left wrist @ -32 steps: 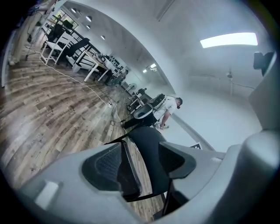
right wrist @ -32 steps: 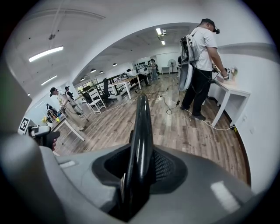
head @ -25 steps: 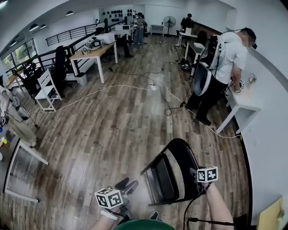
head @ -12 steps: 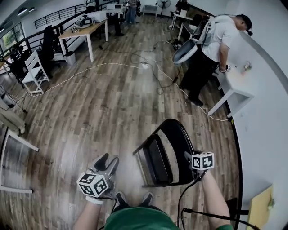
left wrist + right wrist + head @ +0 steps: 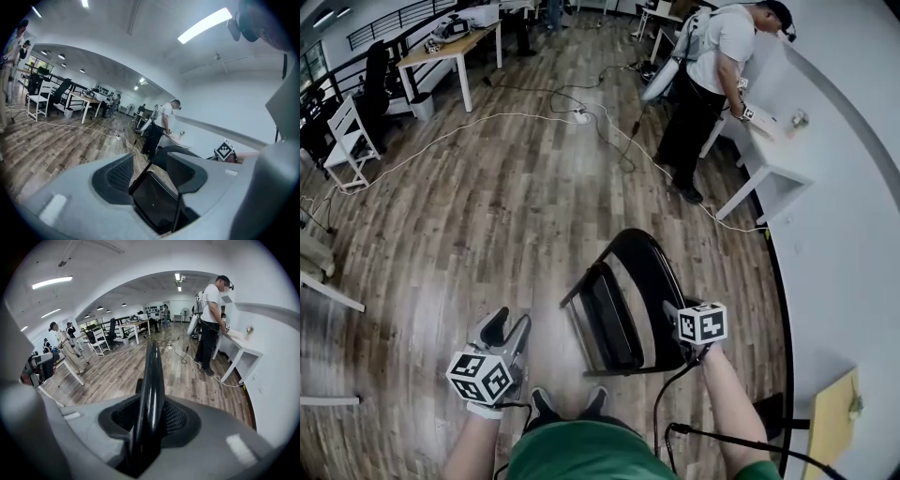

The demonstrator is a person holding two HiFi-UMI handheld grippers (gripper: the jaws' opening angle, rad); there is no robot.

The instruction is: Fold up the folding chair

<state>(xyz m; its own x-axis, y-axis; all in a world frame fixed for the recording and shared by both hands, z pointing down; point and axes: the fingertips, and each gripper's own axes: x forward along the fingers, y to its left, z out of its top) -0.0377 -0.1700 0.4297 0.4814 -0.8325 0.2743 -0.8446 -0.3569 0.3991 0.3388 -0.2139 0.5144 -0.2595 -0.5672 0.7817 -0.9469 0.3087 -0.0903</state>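
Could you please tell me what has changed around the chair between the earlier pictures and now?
The left gripper has swung out to the left in the head view, away from the chair, and its fingers have just been closing with nothing between them. The right gripper stays clamped on the backrest, and the chair looks no more folded than before.

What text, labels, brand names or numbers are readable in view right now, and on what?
No readable text anywhere.
Left marker cube and right marker cube: black-and-white square patterns only, no letters or digits.
Folding chair: no label visible.
Items on the white table: too small to read.
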